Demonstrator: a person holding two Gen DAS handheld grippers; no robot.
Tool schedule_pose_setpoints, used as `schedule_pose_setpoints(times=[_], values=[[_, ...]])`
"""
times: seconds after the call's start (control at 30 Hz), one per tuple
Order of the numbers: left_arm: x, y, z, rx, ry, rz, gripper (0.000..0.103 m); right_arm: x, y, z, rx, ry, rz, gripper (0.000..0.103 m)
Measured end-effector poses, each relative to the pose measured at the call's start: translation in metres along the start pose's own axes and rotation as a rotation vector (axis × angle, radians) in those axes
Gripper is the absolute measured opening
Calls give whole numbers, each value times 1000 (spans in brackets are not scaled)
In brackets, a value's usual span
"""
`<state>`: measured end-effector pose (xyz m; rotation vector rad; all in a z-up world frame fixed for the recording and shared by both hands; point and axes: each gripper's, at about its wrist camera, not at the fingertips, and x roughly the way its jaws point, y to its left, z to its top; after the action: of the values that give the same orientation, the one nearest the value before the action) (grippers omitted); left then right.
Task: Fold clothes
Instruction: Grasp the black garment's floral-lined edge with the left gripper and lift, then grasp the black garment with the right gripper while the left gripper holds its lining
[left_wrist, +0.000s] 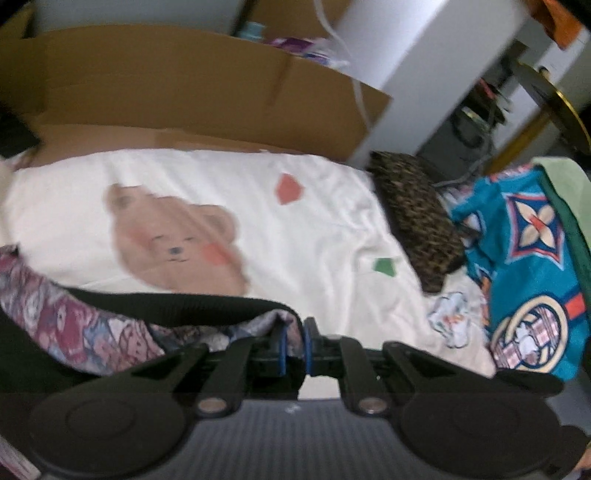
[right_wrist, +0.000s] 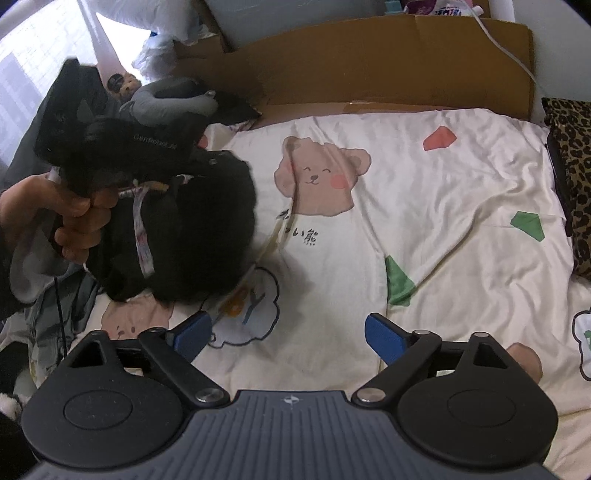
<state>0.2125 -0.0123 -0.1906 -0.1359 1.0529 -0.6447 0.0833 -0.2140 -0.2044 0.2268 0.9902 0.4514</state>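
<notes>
Garment (left_wrist: 85, 328) pinched in our left gripper (left_wrist: 293, 347), above the bear-print bedsheet (left_wrist: 314, 236).

Our left jaws clamp the black-trimmed, patterned cloth, which trails away to the left over the sheet. Our right gripper (right_wrist: 286, 334) hovers with blue pads (right_wrist: 382, 338) spread wide, nothing between them. We see a hand (right_wrist: 62, 218) gripping the left tool, dark fabric (right_wrist: 192, 229) bunched beneath it. A cardboard panel (left_wrist: 184, 85) stands behind the bed.

Black-banded patterned garment (left_wrist: 74, 325) hangs bunched over bedsheet (left_wrist: 314, 240).
</notes>
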Motion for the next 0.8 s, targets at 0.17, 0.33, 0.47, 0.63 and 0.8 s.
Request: schedule_pose_setpoints(times=[0.17, 0.33, 0.47, 0.63, 0.8], values=[[24, -34, 19, 42, 7, -61, 9, 11, -11, 3, 6, -27, 19, 92], [58, -48, 42, 62, 17, -106, 9, 34, -36, 1, 140, -40, 38, 92], [89, -44, 50, 66, 26, -102, 9, 51, -46, 0, 163, -16, 43, 92], [112, -30, 59, 57, 47, -65, 11, 71, -61, 1, 206, 16, 27, 92], [116, -17, 69, 48, 51, -11, 18, 86, -72, -3, 273, 50, 44, 86]])
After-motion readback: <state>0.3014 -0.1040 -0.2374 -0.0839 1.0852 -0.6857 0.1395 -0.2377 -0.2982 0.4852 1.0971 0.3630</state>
